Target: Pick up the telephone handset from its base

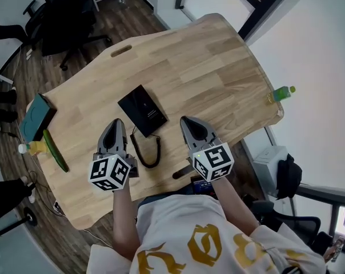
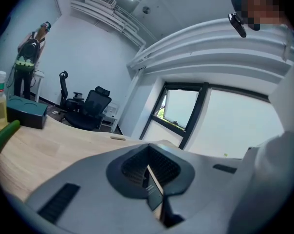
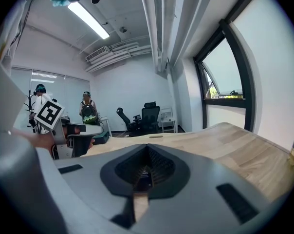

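Observation:
A black telephone [image 1: 141,110] lies flat in the middle of the wooden table [image 1: 207,61], and its coiled black cord [image 1: 151,152] loops toward the near edge. The handset cannot be told apart from the base. My left gripper [image 1: 116,124] hangs just left of the cord with its jaws shut and empty. My right gripper [image 1: 187,121] is level with it on the cord's right side, also shut and empty. In the left gripper view my left gripper [image 2: 148,168] shows a sliver of the phone between its closed jaws. The right gripper [image 3: 146,173] points along the table.
A teal box [image 1: 37,116], a long green vegetable [image 1: 55,151] and a yellow bottle [image 1: 31,148] sit at the table's left end. A green bottle [image 1: 281,93] stands at the right edge. Office chairs [image 1: 64,16] stand beyond the table, and people are at the far side of the room [image 3: 87,112].

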Tool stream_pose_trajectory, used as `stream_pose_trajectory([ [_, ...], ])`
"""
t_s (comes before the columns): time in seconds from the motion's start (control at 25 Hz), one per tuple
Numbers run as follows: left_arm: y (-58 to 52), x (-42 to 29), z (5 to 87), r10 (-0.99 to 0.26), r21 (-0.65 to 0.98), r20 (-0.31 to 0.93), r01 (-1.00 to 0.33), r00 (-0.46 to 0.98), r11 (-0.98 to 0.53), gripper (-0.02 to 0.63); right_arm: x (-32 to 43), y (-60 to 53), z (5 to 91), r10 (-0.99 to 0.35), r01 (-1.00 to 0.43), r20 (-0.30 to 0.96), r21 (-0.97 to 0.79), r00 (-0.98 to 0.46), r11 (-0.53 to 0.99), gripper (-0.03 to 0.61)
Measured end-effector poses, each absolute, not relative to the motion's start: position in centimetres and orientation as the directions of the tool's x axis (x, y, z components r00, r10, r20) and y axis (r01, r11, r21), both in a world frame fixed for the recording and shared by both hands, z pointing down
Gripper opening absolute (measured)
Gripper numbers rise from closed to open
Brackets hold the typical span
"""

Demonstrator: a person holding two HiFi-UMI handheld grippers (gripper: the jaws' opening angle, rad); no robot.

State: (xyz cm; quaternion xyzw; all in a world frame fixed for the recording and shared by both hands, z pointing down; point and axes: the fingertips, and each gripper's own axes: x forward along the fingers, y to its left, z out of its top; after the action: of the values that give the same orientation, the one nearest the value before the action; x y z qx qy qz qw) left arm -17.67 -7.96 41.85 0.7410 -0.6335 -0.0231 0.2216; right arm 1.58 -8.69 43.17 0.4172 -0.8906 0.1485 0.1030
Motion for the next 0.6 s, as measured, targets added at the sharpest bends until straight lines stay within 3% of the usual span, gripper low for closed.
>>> stream_pose_trajectory([
  [0.6,-9.3,-17.3,41.6,-0.950,0.305,0.260,-0.948,0.173,-0.089,0.005,1.4,-10.9,42.9,-0.709,-0.758,0.270,-0.204,-0.652,0.620,0.005],
])
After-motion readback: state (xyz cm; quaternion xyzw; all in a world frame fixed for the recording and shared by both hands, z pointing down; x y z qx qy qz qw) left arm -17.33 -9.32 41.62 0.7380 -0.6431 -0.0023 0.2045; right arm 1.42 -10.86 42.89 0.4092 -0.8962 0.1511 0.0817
